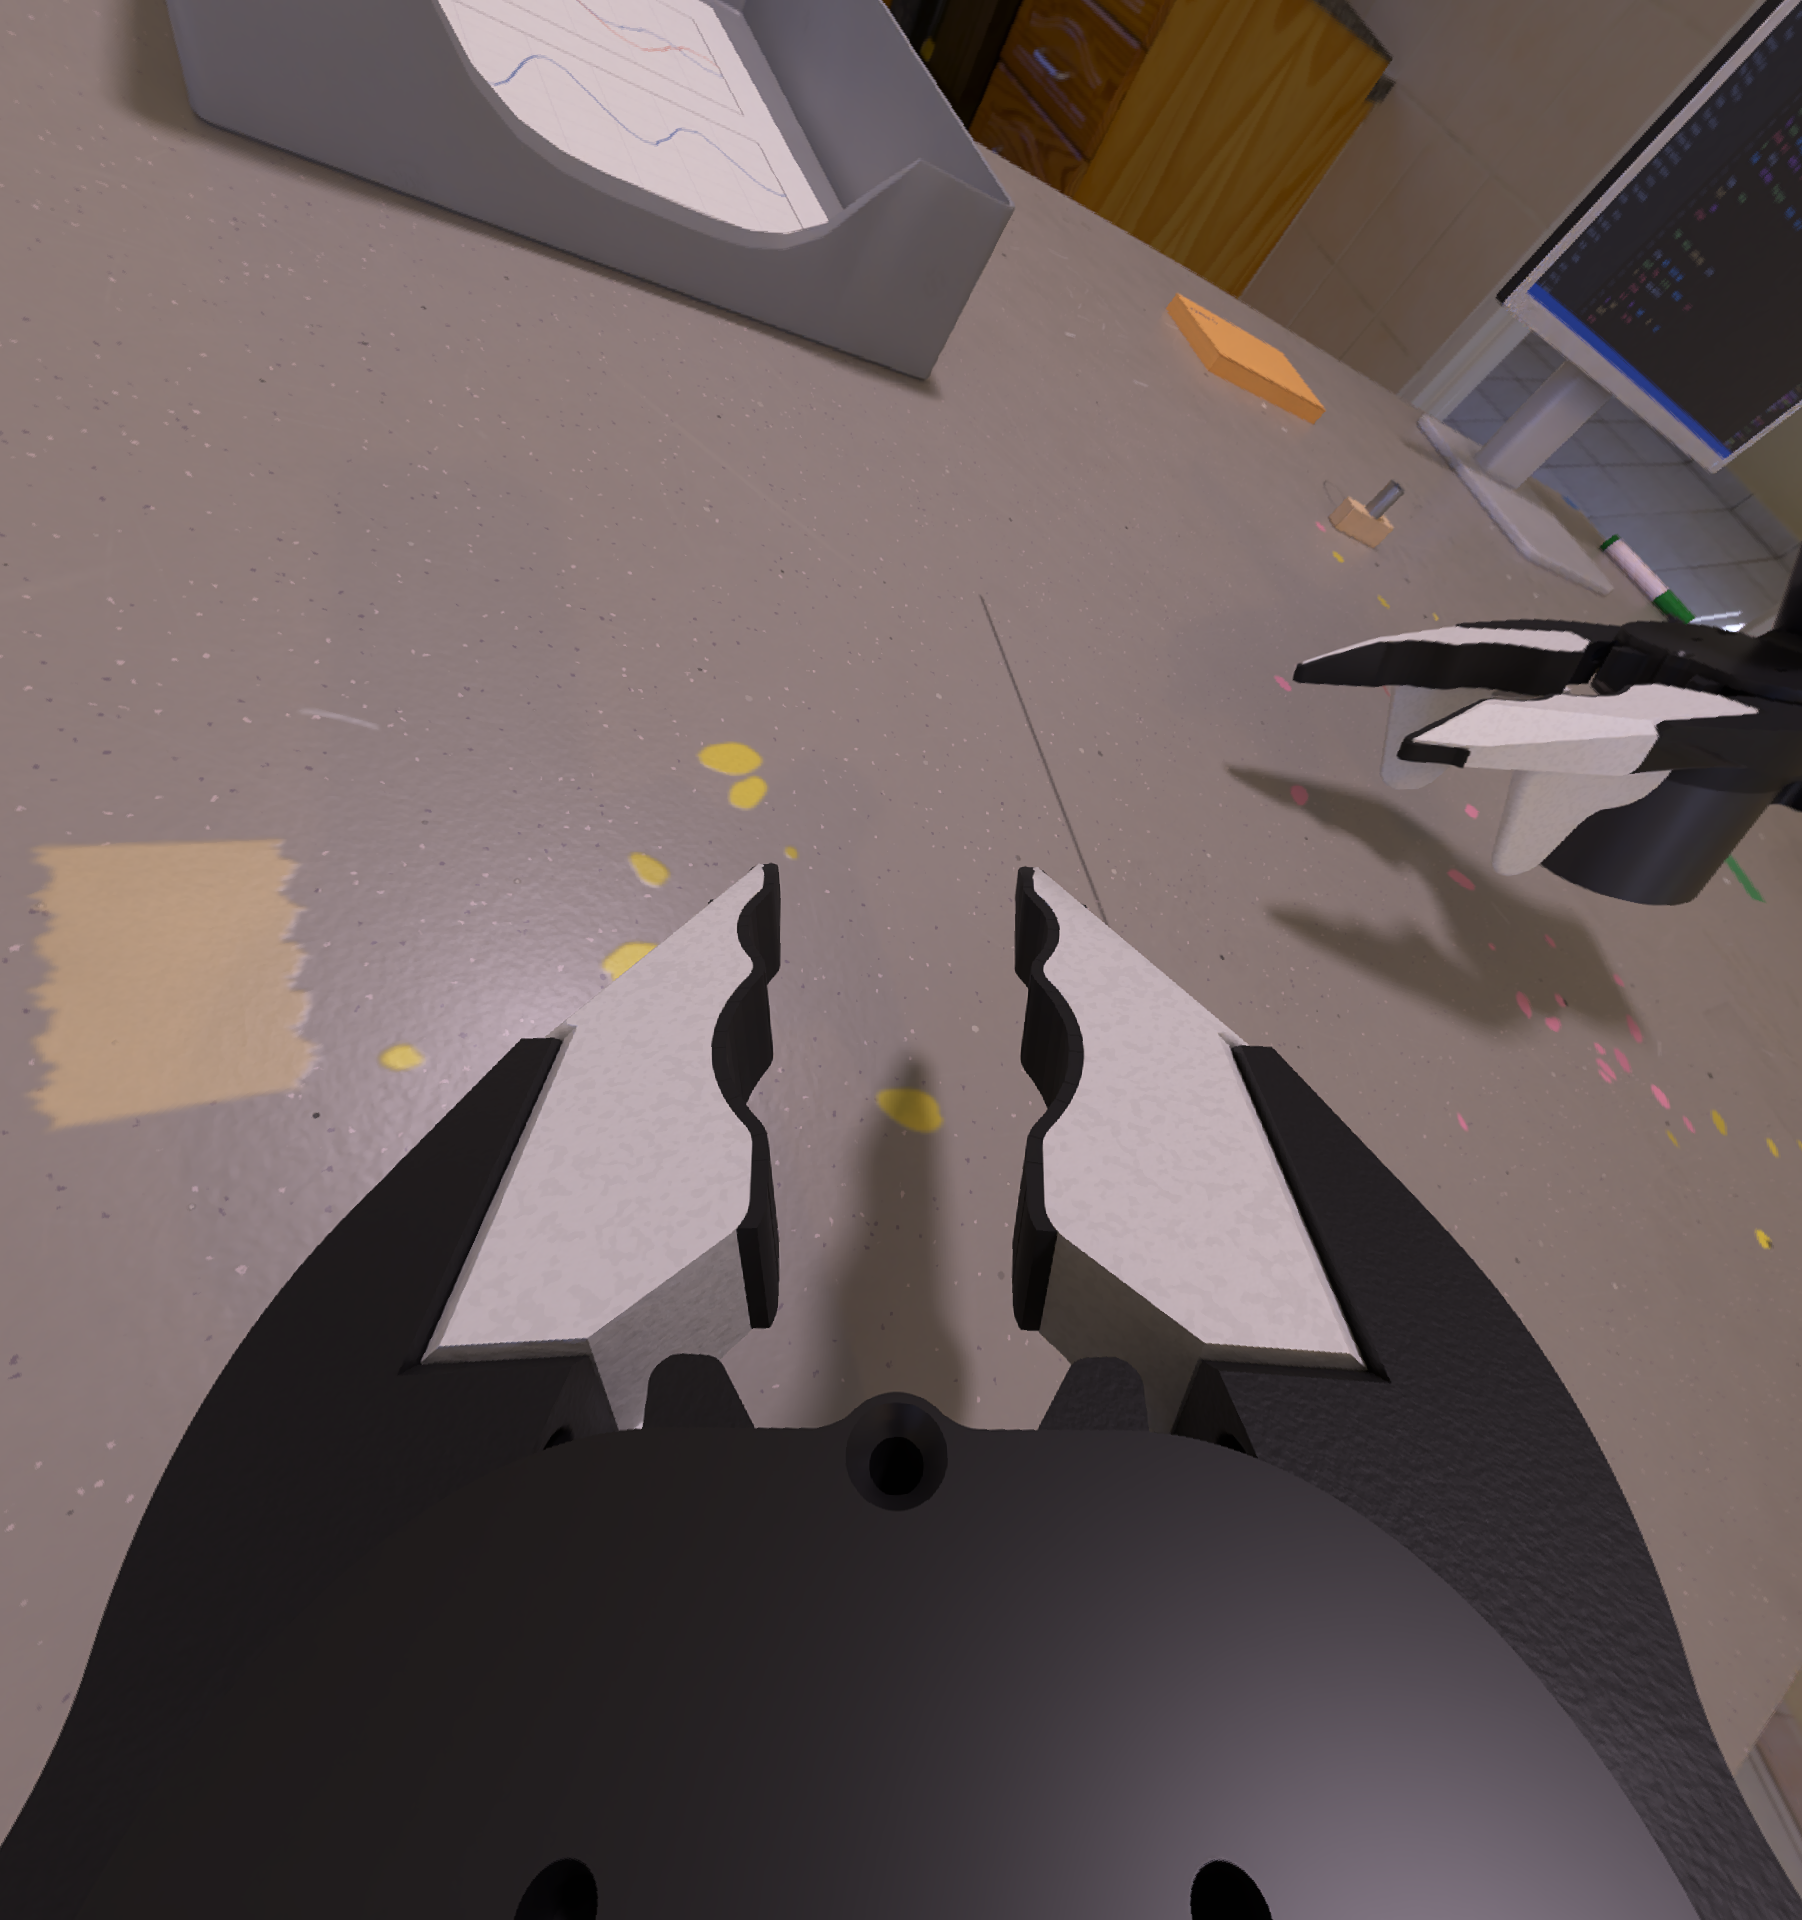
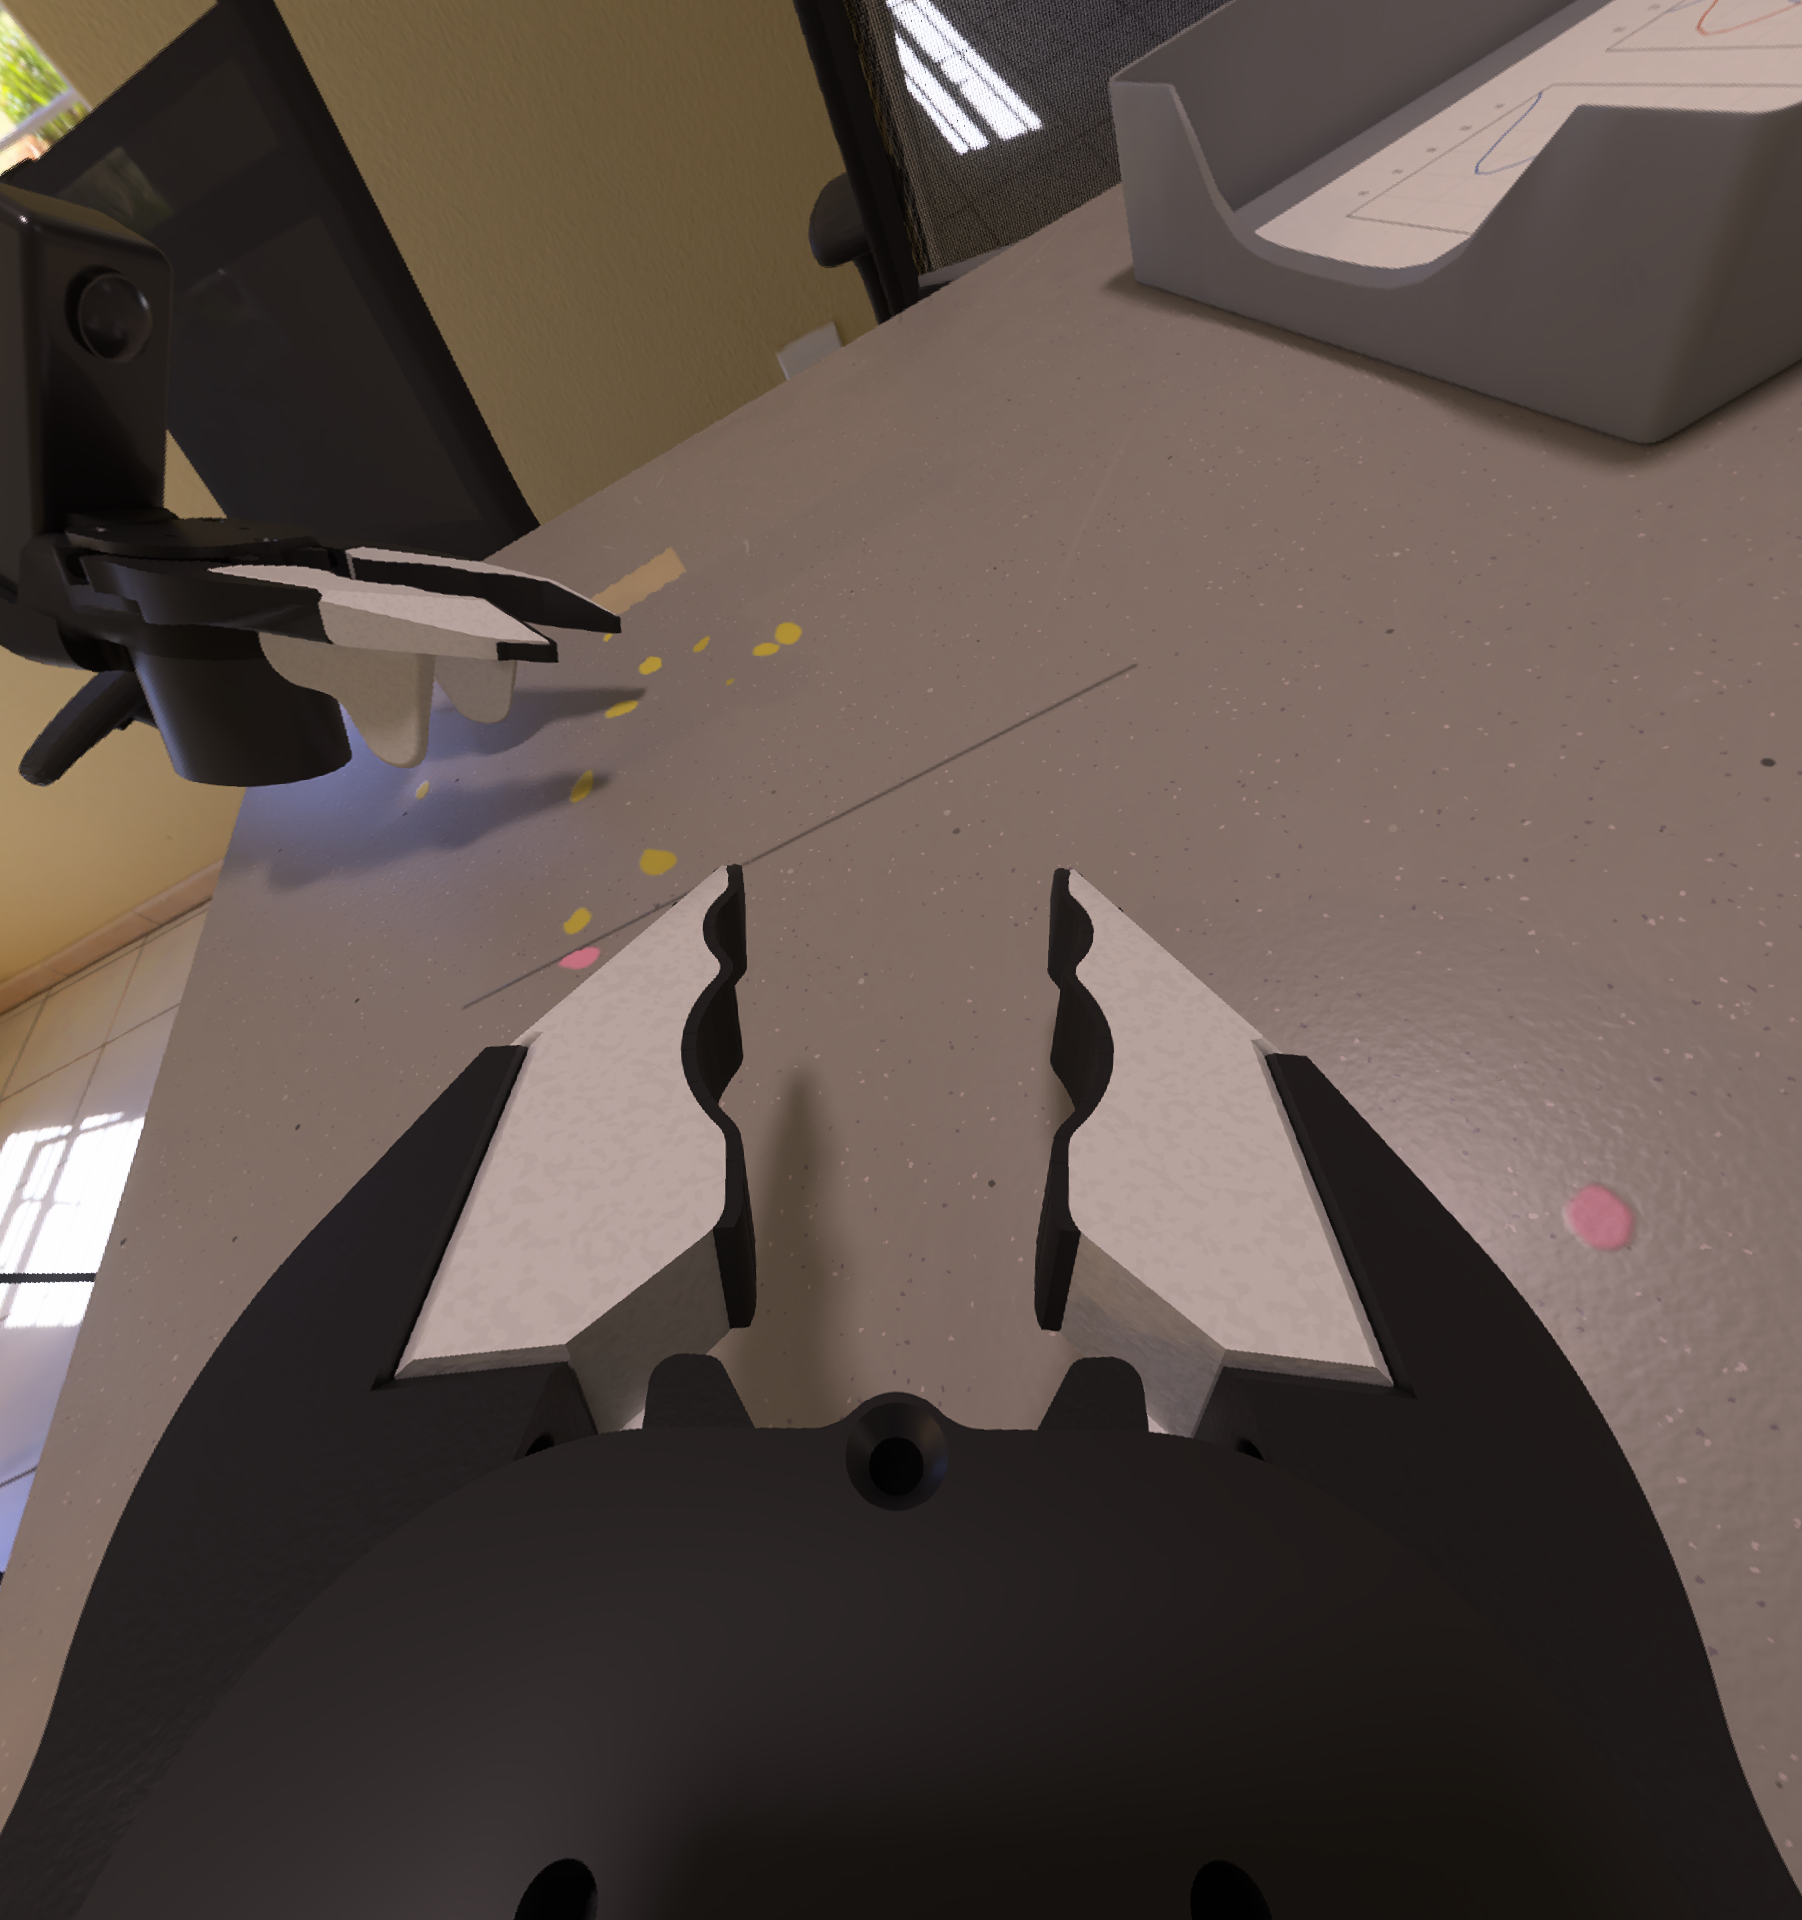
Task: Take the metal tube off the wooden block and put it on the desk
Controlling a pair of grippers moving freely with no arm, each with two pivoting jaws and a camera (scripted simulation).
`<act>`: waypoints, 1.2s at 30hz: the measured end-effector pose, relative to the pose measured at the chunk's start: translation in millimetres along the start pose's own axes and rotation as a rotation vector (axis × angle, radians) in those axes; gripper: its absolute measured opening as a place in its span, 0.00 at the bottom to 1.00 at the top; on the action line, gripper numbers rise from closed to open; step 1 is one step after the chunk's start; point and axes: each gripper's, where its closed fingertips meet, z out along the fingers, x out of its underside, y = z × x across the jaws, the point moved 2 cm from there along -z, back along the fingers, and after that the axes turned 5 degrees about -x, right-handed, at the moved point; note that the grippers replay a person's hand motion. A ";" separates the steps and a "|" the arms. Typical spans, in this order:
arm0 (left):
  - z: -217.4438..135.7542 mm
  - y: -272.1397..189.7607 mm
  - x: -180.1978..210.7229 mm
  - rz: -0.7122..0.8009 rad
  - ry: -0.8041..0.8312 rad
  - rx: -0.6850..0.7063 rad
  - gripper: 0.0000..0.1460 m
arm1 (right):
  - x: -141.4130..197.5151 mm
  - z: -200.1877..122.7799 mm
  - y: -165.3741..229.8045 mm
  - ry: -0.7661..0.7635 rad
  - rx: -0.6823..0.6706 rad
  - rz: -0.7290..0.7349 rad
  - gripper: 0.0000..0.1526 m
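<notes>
A small wooden block [image 1: 1361, 522] stands far off on the grey desk [image 1: 461, 623] at the upper right of the left wrist view. A short metal tube [image 1: 1383, 496] sticks up out of its top. My left gripper [image 1: 897, 883] is open and empty, hovering above the desk far from the block. My right gripper [image 2: 897, 883] is open and empty too; it shows in the left wrist view [image 1: 1354, 707] at the right, nearer the block. The left gripper shows at the left of the right wrist view [image 2: 580, 636]. The block is hidden from the right wrist view.
A grey paper tray [image 1: 606, 197] with a sheet stands at the back, also in the right wrist view [image 2: 1499, 291]. An orange pad [image 1: 1245, 356], a monitor [image 1: 1728, 239], a green-capped marker [image 1: 1645, 577] and a tan tape patch [image 1: 170, 982] are around. Yellow and pink specks dot the desk.
</notes>
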 end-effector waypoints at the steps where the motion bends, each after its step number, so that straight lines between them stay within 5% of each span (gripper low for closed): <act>1: -0.2 0.4 -0.3 -0.008 -0.002 0.004 0.31 | 0.1 0.3 -0.6 0.002 0.003 0.004 0.38; 20: 1.2 2.4 1.3 -0.037 0.011 0.007 0.31 | 0.0 0.0 -3.6 -0.005 -0.008 0.045 0.38; 26: 2.1 4.1 1.9 -0.048 0.017 -0.001 0.44 | -2.4 -4.9 -1.0 -0.042 -0.019 0.045 0.38; 36: 6.2 -0.2 6.2 0.012 0.050 -0.033 0.45 | 1.9 -63.5 10.7 -0.218 -0.052 0.054 0.38</act>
